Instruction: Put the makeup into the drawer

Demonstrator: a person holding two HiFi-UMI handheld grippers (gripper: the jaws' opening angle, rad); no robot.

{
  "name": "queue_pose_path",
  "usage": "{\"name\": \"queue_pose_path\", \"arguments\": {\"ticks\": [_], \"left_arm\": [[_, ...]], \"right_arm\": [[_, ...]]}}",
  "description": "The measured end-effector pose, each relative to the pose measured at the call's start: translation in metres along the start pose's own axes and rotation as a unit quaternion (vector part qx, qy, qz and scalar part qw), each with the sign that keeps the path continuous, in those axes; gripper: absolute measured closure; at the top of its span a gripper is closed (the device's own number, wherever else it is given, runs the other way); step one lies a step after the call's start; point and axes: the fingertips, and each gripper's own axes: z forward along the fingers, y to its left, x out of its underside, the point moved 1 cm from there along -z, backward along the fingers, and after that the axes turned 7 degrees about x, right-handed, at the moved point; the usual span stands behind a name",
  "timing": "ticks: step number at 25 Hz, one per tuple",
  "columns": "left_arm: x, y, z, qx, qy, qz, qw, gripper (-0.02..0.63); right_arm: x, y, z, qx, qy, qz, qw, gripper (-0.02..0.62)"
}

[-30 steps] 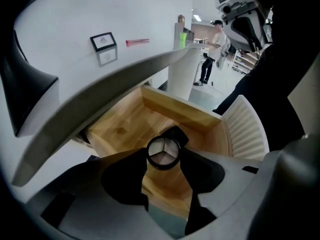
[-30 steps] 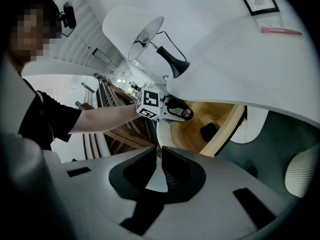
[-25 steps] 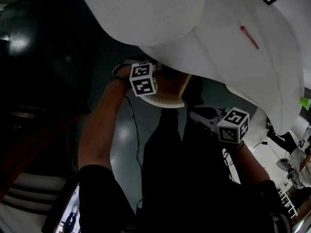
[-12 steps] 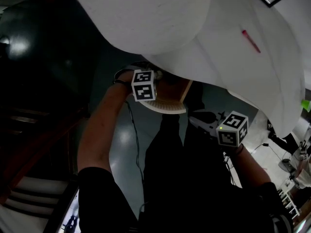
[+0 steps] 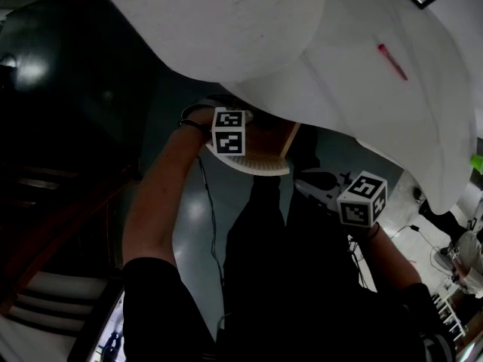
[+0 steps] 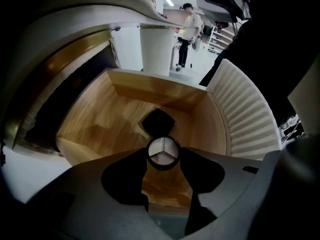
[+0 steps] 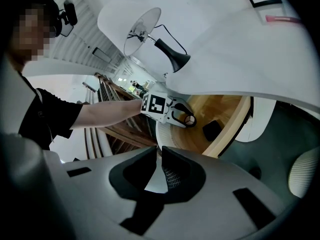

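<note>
A small round makeup pot [image 6: 163, 153] with a black rim and a pale top sits between the tips of my left gripper [image 6: 163, 158], which is shut on it. It hangs steeply down over the open wooden drawer [image 6: 100, 119], just above the drawer's floor. The right gripper view shows the same pot [image 7: 190, 119] at the left gripper's tips. A black square makeup case [image 6: 158, 122] lies flat on the drawer floor behind it. My right gripper [image 7: 159, 156] is shut and holds nothing, well back from the drawer [image 7: 222, 109]. In the head view the drawer [image 5: 264, 143] juts out under the white tabletop.
The drawer has a white ribbed front [image 6: 245, 114]. The white tabletop [image 5: 302, 44] overhangs it and carries a red stick [image 5: 391, 60] and a lamp [image 7: 142, 31]. A white ribbed bin [image 6: 156, 51] and a person [image 6: 186, 34] stand beyond.
My left gripper has sunk a little toward the drawer with the pot, rolling slightly. The right gripper has kept still.
</note>
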Motion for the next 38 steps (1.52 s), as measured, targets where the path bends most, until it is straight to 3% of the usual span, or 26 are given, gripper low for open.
{"name": "queue_pose_path", "arguments": {"ticks": [8, 22, 26, 32, 35, 38], "left_arm": [[0.004, 0.011, 0.005, -0.021, 0.008, -0.019, 0.9996, 0.387], [0.008, 0.006, 0.011, -0.026, 0.028, -0.01, 0.9992, 0.387], [0.008, 0.014, 0.005, -0.051, 0.022, -0.018, 0.9983, 0.387], [0.007, 0.004, 0.003, -0.047, 0.041, 0.008, 0.998, 0.368], [0.007, 0.009, -0.002, -0.052, 0.03, -0.013, 0.9981, 0.368], [0.004, 0.017, -0.021, -0.086, -0.003, -0.056, 0.9947, 0.37]], "right_arm": [[0.005, -0.005, -0.002, 0.002, -0.005, 0.004, 1.0, 0.578], [0.013, -0.004, -0.006, 0.003, -0.002, 0.001, 1.0, 0.578], [0.014, -0.003, -0.009, 0.006, -0.003, -0.002, 1.0, 0.578], [0.009, 0.004, -0.015, 0.006, -0.006, -0.008, 1.0, 0.578], [0.006, 0.006, -0.018, 0.008, -0.009, -0.012, 1.0, 0.578], [0.001, 0.01, -0.025, 0.013, -0.014, -0.016, 1.0, 0.578]]}}
